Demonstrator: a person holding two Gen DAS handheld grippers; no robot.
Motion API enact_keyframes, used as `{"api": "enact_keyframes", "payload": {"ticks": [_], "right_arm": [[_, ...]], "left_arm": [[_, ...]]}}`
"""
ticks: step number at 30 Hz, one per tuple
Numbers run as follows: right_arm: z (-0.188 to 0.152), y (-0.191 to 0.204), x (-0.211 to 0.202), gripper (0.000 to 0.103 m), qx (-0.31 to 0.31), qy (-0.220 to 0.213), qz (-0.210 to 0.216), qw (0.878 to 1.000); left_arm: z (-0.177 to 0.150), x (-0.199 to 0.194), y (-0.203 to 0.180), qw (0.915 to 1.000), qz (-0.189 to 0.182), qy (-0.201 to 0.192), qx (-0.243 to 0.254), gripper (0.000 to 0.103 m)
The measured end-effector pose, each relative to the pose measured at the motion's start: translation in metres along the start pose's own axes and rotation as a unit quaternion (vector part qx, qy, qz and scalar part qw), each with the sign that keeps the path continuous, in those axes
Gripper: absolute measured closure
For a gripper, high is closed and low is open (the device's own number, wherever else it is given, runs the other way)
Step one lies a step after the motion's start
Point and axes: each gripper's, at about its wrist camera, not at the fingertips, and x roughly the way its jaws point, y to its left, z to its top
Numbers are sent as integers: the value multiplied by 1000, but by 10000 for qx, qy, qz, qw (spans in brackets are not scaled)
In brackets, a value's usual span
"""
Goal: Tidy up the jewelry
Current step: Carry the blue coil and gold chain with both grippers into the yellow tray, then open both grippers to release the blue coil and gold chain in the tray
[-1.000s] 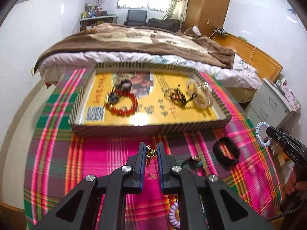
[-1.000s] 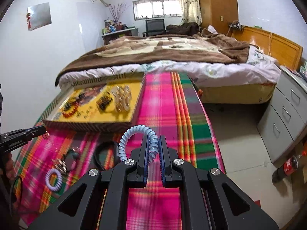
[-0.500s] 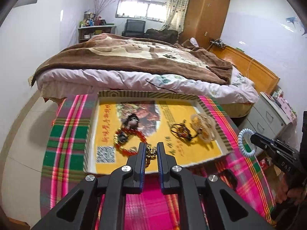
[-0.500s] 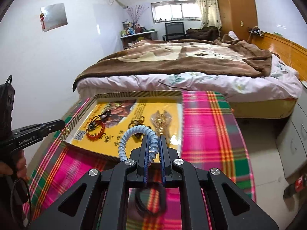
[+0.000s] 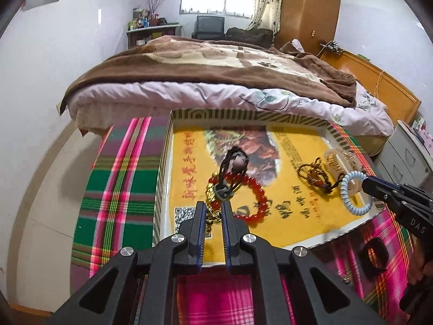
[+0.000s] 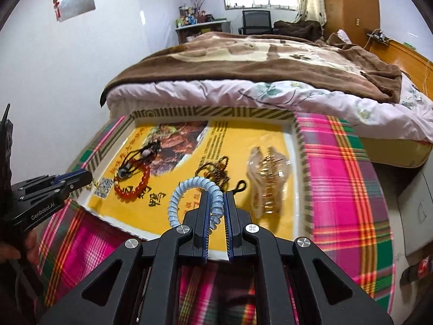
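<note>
A yellow tray (image 5: pixel 303 234) with a striped rim (image 6: pixel 216 112) sits on the plaid cloth. It holds a red bead bracelet (image 5: pixel 257 192), a black cord pendant (image 5: pixel 235 162), a dark bead string (image 5: pixel 314 174) and gold hair clips (image 6: pixel 269 178). My left gripper (image 5: pixel 212 211) is shut on a gold bead chain (image 5: pixel 210 199) above the tray's near left part. My right gripper (image 6: pixel 216 203) is shut on a pale blue spiral hair tie (image 6: pixel 189 192), which also shows in the left wrist view (image 5: pixel 351 192), above the tray's near edge.
A black band (image 5: pixel 374 252) lies on the plaid cloth (image 5: pixel 116 189) right of the tray. A bed with a brown blanket (image 5: pixel 216 65) stands right behind the table. Grey drawers (image 5: pixel 408 159) stand at the right.
Both grippers have moved forward from over the cloth to over the tray, each still holding its item. The tray now fills more of both views.
</note>
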Motion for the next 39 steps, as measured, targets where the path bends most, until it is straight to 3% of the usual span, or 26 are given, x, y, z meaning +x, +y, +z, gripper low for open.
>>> {"api": "enact_keyframes", "payload": {"ticks": [7,22,24,26,34,39], "right_arm": [[-3,10,26,93,-118,289,-27,9995],[-8,16,45,93,-154,602,-92,9980],[-8,16,45,93,-140,604,-65,9981],[-8,16,43,92,-125,580,-43,9982],[-8,13,21,88,-39,428,-4,9991],[-12,8,-4,84,57,227,93,9997]], "left_arm": [[-6,15,8,9995,284,134,78,92],[-10,28,15,9992,249,322,-49,91],[-10,28,15,9991,265,338,-64,88],[-10,26,13,9992,262,316,-35,75],[-10,9,3,9997,145,215,-47,44],[-12,-14,-3,10000,20,75,-8,42]]}}
